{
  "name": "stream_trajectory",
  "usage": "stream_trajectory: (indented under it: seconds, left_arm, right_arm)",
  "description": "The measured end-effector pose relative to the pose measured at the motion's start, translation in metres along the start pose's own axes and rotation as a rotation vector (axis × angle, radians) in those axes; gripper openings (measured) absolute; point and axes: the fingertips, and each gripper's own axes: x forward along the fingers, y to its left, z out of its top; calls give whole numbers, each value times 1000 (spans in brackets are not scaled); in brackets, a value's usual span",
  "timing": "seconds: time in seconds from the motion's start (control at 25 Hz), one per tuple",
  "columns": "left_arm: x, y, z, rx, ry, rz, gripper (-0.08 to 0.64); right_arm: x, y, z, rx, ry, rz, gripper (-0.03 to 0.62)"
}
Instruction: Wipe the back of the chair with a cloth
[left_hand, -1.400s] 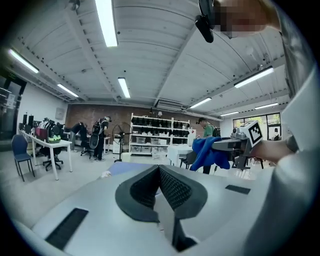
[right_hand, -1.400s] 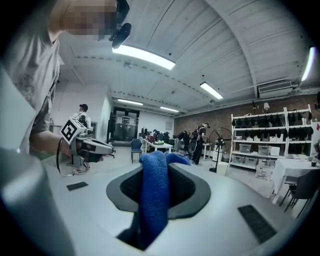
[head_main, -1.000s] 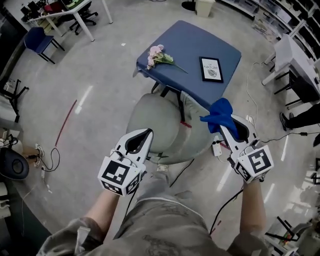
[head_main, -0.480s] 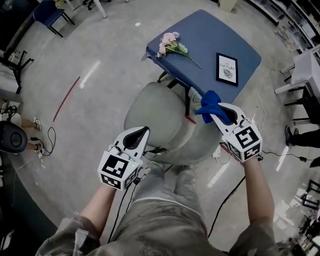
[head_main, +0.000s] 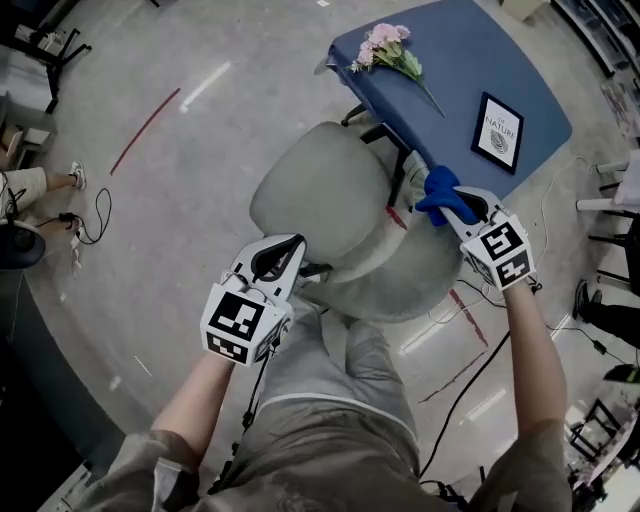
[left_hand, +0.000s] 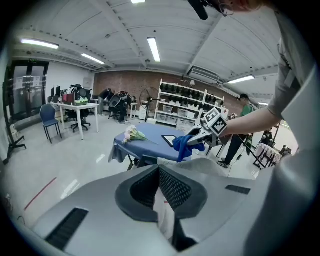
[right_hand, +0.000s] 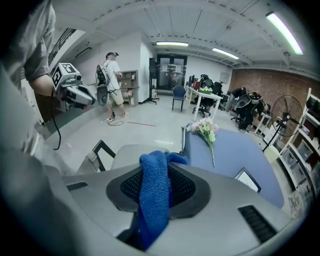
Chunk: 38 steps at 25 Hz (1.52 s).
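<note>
A grey padded chair (head_main: 310, 195) stands below me, its curved back (head_main: 395, 285) nearest my legs. My right gripper (head_main: 462, 205) is shut on a blue cloth (head_main: 440, 190) at the right end of the chair's back, beside the table; the cloth (right_hand: 152, 195) hangs out over its jaws. My left gripper (head_main: 283, 250) sits at the left end of the back, jaws together, only a pale strip showing in the slit (left_hand: 160, 200). From there the chair (left_hand: 210, 167) and the cloth (left_hand: 186, 145) lie ahead to the right.
A blue table (head_main: 450, 70) stands just beyond the chair, with pink flowers (head_main: 390, 50) and a framed picture (head_main: 498, 130) on it. Cables (head_main: 460, 380) trail on the floor at the right. A person's feet (head_main: 40, 185) show at far left. Shelves (left_hand: 185, 102) line the back wall.
The right gripper has carried the cloth forward along the chair's right side, closer to the table's edge. The left gripper stays by the chair's left side. The view has swung.
</note>
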Motion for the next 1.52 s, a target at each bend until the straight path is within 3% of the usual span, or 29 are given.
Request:
stream_trajectory:
  seconds: [0.24, 0.52, 0.92, 1.08, 1.4, 1.44, 1.52]
  left_arm:
    - [14, -3, -27, -42, 24, 15, 17]
    - [21, 3, -54, -36, 64, 18, 17]
    - [27, 18, -77, -71, 90, 38, 17]
    - [27, 24, -89, -93, 102, 42, 17]
    - [20, 35, -104, -98, 115, 45, 17]
    - [18, 36, -105, -103, 115, 45, 17]
    - [14, 38, -110, -114, 117, 47, 17]
  right_arm:
    - [26, -18, -53, -28, 136, 27, 107]
    - [70, -28, -77, -87, 209, 39, 107]
    - [124, -10, -134, -329, 536, 116, 104]
    - [128, 12, -149, -480, 665, 192, 103]
    - [111, 71, -183, -716, 951, 469, 100]
    - [108, 85, -186, -709, 972, 525, 100]
    - [104, 125, -188, -603, 977, 665, 100]
